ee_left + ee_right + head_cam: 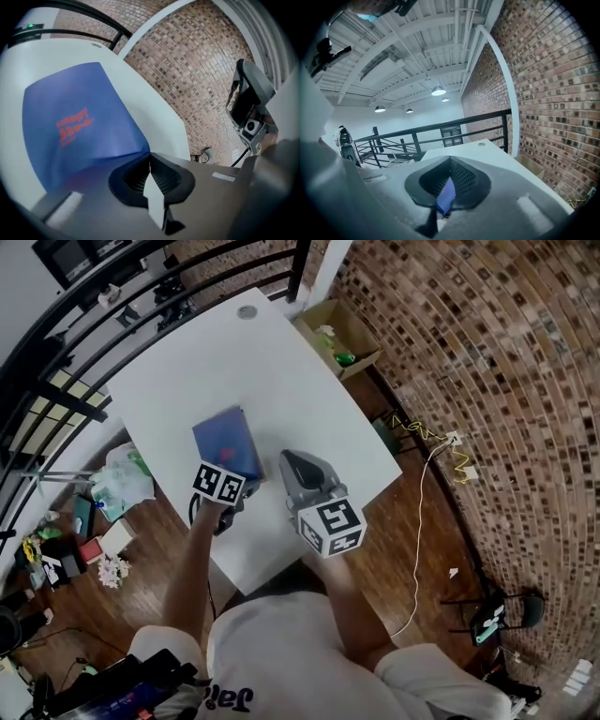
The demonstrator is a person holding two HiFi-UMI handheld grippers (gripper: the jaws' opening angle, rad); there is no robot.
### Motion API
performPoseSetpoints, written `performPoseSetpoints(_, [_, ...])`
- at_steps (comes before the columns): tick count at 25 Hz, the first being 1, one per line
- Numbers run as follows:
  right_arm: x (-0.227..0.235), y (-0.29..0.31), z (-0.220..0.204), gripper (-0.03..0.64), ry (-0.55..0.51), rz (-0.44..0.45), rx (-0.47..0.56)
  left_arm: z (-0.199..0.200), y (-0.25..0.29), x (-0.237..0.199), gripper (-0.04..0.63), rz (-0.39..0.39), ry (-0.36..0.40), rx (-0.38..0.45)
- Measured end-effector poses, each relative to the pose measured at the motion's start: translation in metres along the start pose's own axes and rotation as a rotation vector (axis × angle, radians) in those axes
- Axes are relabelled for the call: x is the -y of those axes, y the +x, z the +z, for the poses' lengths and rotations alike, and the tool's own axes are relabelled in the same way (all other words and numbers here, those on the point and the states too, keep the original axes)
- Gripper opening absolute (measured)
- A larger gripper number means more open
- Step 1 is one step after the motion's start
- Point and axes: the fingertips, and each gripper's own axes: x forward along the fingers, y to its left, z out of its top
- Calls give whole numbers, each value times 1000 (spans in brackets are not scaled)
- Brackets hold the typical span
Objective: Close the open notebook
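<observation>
**Notebook** (228,439): blue cover with red print, face up and flat. It lies directly ahead of the left fingers, its near corner meeting their tips. No open pages show, so it is judged already closed and the task at its end.

**Left gripper** (150,158): fingers pressed together at the tips, nothing seen between them. It sits low at the notebook's near edge.

**Right gripper** (450,161): fingers likewise together, angled up toward the room. A blue sliver shows through the gap behind the tips. This is probably the notebook below, not gripped.

**Next move, judged:** at most a light press on the cover, then both grippers lift clear.

**Brick wall** (487,352): right of the right fingers.

**Table** (272,371): white, under both pairs of fingers.

**Railing** (440,124): black, ahead of the right fingers, past the table's far edge.

**Box** (356,329): cardboard, on the floor, ahead-right of the right fingers.
</observation>
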Motion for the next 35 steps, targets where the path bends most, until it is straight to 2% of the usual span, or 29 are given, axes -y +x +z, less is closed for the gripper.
performPoseSetpoints(4, [2,-4,-7,-9,5,5,-12,-15,15,-4,35,35,45,-76])
performPoseSetpoints(7, [3,-13,-8,-9,5,7,-16,-16,18,4,79,24,46,-67])
performPoseSetpoints(9, [1,-19,-8,-9,9,3,-16,-14,17,10,124,29,79,-30])
performPoseSetpoints(13, [-23,-31,0,-9,-13,24,8,-12,-12,27,124,32,131,136])
performPoseSetpoints(17, [-62,-53,3,-9,-36,43,41,-29,-62,56,123,40,163,269])
performPoseSetpoints(19, [-87,-66,5,-9,-56,51,63,-40,-93,74,92,38,187,347])
performPoseSetpoints(22, [-122,-91,6,-9,-80,62,101,-51,-145,105,17,44,216,520])
performPoseSetpoints(26, [-155,-127,5,-9,-99,100,145,-62,-201,145,17,67,251,728])
performPoseSetpoints(30, [-173,-167,12,-9,-144,115,190,-76,-245,191,17,149,319,892])
performPoseSetpoints(32, [-181,-188,13,-9,-153,127,213,-89,-261,217,17,216,363,955])
performPoseSetpoints(33, [-185,-200,12,-9,-155,136,222,-97,-265,230,17,271,399,972])
performPoseSetpoints(35, [-194,-223,7,-9,-165,160,232,-117,-266,256,17,428,504,974])
